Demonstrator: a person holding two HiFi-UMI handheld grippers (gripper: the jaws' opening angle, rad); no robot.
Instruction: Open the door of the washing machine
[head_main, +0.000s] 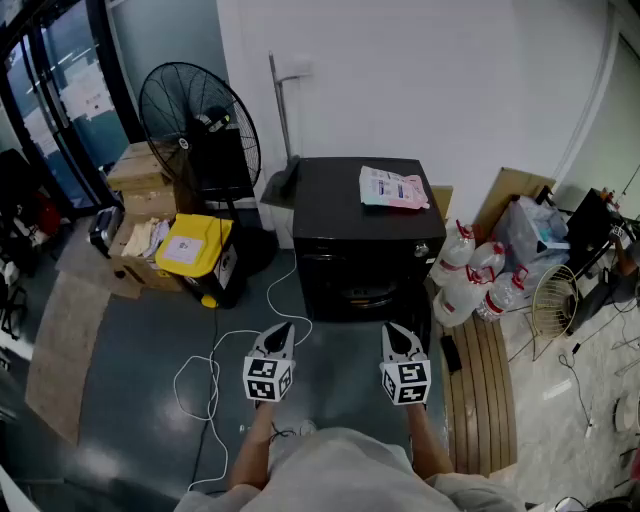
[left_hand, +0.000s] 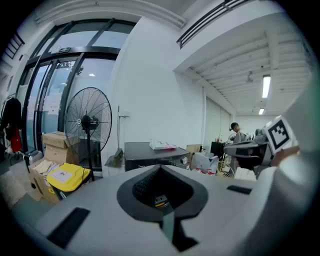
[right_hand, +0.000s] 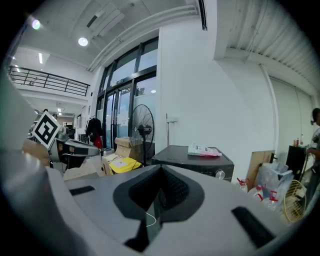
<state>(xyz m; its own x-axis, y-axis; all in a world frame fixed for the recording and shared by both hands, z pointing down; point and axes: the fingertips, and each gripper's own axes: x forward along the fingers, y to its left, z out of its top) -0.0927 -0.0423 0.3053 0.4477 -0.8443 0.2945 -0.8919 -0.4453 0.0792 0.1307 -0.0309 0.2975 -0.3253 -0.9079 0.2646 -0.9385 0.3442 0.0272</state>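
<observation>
The black washing machine (head_main: 365, 215) stands against the white wall, and its front door (head_main: 360, 285) is closed. A pink and white packet (head_main: 393, 188) lies on its top. Both grippers hover side by side over the floor, short of the machine's front and apart from it. My left gripper (head_main: 283, 328) is shut with nothing in it, and my right gripper (head_main: 392, 330) looks shut and empty too. In the left gripper view the shut jaws (left_hand: 161, 169) point at the machine (left_hand: 150, 156). The right gripper view shows its closed jaws (right_hand: 160, 169) and the machine (right_hand: 197, 162) ahead.
A standing fan (head_main: 197, 125) and a yellow box (head_main: 190, 245) on cardboard boxes are left of the machine. Water bottles (head_main: 470, 280) and a wooden board (head_main: 480, 390) lie to its right. A white cable (head_main: 215, 365) loops on the floor by my left side.
</observation>
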